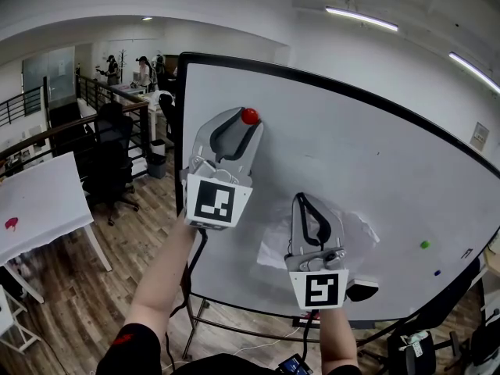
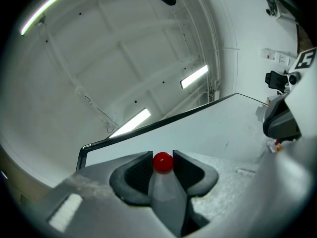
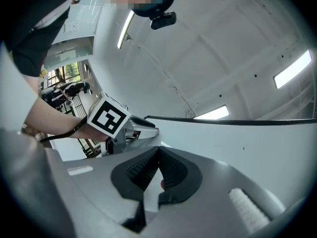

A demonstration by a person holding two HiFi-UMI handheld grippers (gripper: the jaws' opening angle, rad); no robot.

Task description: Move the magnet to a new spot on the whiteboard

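A small red ball magnet (image 1: 249, 116) sits on the big whiteboard (image 1: 367, 147) near its upper left corner. My left gripper (image 1: 246, 122) lies flat against the board there. In the left gripper view the magnet (image 2: 163, 162) is lodged between the tips of the two dark pads (image 2: 140, 170), which touch it on both sides, so the left gripper (image 2: 163, 163) is shut on it. My right gripper (image 1: 300, 198) rests lower on the board, toward the middle. Its jaws meet at the tips (image 3: 158, 150) with nothing between them.
A green magnet (image 1: 424, 244) and a small blue one (image 1: 437, 273) sit at the board's lower right. A black eraser (image 1: 362, 289) lies by the bottom edge. A white table (image 1: 39, 201), office chairs (image 1: 109, 162) and a railing stand to the left, with people far back.
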